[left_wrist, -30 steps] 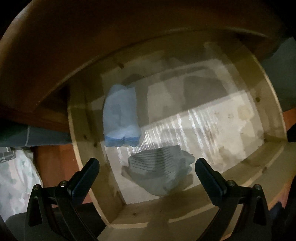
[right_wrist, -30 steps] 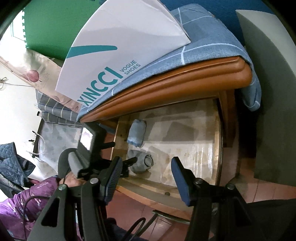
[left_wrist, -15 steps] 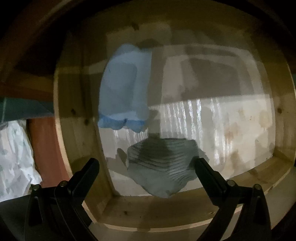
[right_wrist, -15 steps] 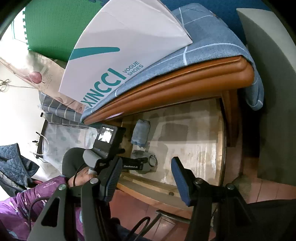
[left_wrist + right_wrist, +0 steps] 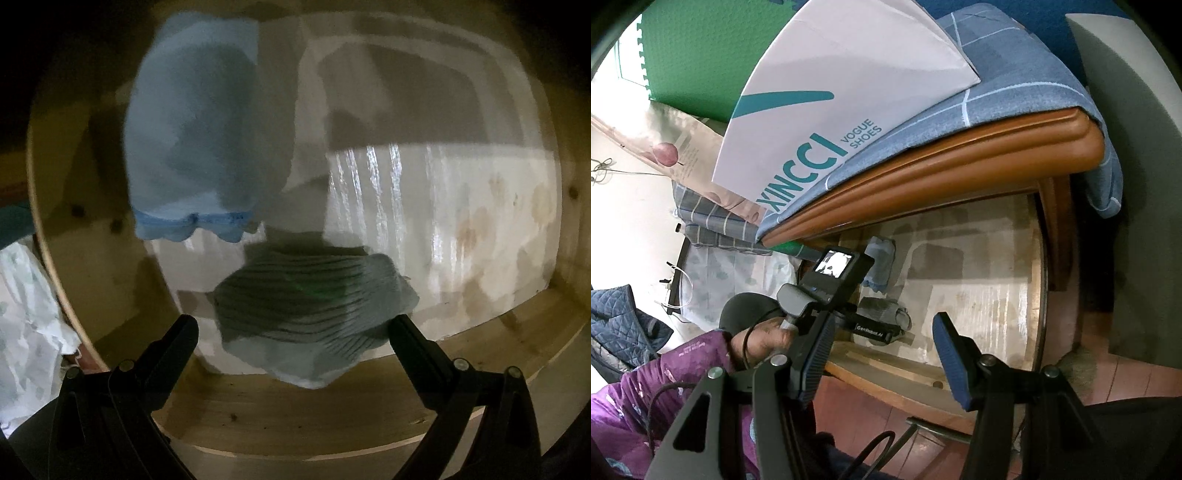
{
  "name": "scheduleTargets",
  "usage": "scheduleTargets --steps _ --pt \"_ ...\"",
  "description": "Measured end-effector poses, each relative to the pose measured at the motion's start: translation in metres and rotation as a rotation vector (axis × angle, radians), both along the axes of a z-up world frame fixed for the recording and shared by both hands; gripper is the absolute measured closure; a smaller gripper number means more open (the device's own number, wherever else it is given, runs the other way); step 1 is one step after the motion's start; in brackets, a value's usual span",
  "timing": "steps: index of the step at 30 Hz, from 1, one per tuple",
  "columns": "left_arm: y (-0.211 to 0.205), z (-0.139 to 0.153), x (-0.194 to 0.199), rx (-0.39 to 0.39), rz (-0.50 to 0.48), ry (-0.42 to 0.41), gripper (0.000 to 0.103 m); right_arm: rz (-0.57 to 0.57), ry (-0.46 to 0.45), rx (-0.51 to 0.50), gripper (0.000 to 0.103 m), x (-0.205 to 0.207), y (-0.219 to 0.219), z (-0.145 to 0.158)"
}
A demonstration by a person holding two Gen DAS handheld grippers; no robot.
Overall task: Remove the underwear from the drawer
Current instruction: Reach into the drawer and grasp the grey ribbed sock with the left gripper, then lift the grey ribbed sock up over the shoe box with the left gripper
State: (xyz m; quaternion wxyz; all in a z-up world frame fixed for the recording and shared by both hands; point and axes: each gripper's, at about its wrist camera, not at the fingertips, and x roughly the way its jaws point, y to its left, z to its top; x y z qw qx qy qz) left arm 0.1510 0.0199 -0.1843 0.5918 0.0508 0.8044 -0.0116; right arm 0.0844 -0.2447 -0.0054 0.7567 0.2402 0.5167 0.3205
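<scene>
Two folded pieces of underwear lie in the open wooden drawer (image 5: pixel 295 417): a light blue one (image 5: pixel 199 140) toward the back and a grey striped one (image 5: pixel 310 302) near the front wall. My left gripper (image 5: pixel 291 328) points steeply down into the drawer and is open, its black fingers straddling the grey piece; the right fingertip (image 5: pixel 402 328) is at the cloth's edge. In the right wrist view the left gripper (image 5: pixel 871 328) hangs over the grey underwear (image 5: pixel 897 314), with the blue underwear (image 5: pixel 882 262) behind it. My right gripper (image 5: pixel 882 350) stays outside the drawer's front wall (image 5: pixel 886 369), open and holding nothing.
The cabinet's brown top edge (image 5: pixel 960 162) overhangs the drawer's back. On it lie a blue checked cloth (image 5: pixel 1015 85) and a white shoe box (image 5: pixel 831 92). A purple sleeve (image 5: pixel 665 387) holds the left gripper. Red floor tiles (image 5: pixel 1108 376) lie at the right, and white patterned fabric (image 5: pixel 26 314) beside the drawer.
My left gripper has sunk into the drawer and tipped further down, so the grey underwear now sits between its fingers. The right gripper has not moved.
</scene>
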Motion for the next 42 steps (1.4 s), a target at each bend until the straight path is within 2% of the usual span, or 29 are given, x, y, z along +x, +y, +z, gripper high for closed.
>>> scheduleTargets --steps 1,4,7,11,13,15,18,19,20,24,30,35,38,42 --pt "0.003 -0.002 0.0 -0.016 0.014 0.008 0.002 0.0 0.0 0.0 0.047 0.0 0.0 0.0" --pt "0.01 -0.005 0.005 -0.089 0.093 0.018 0.016 -0.004 0.006 0.004 0.046 0.0 -0.001 -0.001" --pt "0.018 -0.016 0.007 -0.129 0.168 0.073 0.016 -0.006 0.011 0.009 0.046 0.001 -0.002 -0.002" --pt "0.008 -0.019 0.011 -0.098 0.125 0.08 0.015 -0.005 0.015 0.009 0.046 0.001 -0.002 -0.003" --pt "0.001 -0.016 0.016 -0.092 0.112 0.072 0.018 -0.005 0.017 0.006 0.046 0.0 -0.002 -0.003" --pt "-0.011 -0.01 0.021 -0.081 0.097 0.025 0.028 -0.007 0.018 0.008 0.046 0.0 -0.002 -0.003" --pt "-0.025 0.0 0.022 -0.079 0.012 -0.034 0.051 -0.015 0.023 0.02 0.046 0.001 -0.004 -0.003" --pt "-0.032 0.004 0.021 -0.094 -0.019 -0.047 0.061 -0.019 0.026 0.027 0.046 0.001 -0.006 -0.003" --pt "-0.035 0.006 0.02 -0.1 -0.029 -0.053 0.064 -0.022 0.026 0.03 0.046 0.001 -0.007 -0.004" --pt "-0.049 0.019 0.011 -0.135 -0.061 -0.119 0.067 -0.037 0.032 0.04 0.046 0.001 -0.011 -0.005" --pt "-0.072 0.055 -0.008 -0.207 -0.088 -0.286 0.067 -0.049 0.045 0.038 0.046 0.004 -0.011 -0.008" --pt "-0.085 0.081 -0.026 -0.247 -0.097 -0.394 0.066 -0.067 0.067 0.022 0.046 0.006 -0.013 -0.013" --pt "-0.082 0.088 -0.046 -0.259 -0.093 -0.447 0.066 -0.079 0.086 0.022 0.046 0.008 -0.016 -0.017" --pt "-0.069 0.106 -0.051 -0.268 -0.101 -0.51 0.066 -0.088 0.094 0.021 0.046 0.009 -0.017 -0.019"
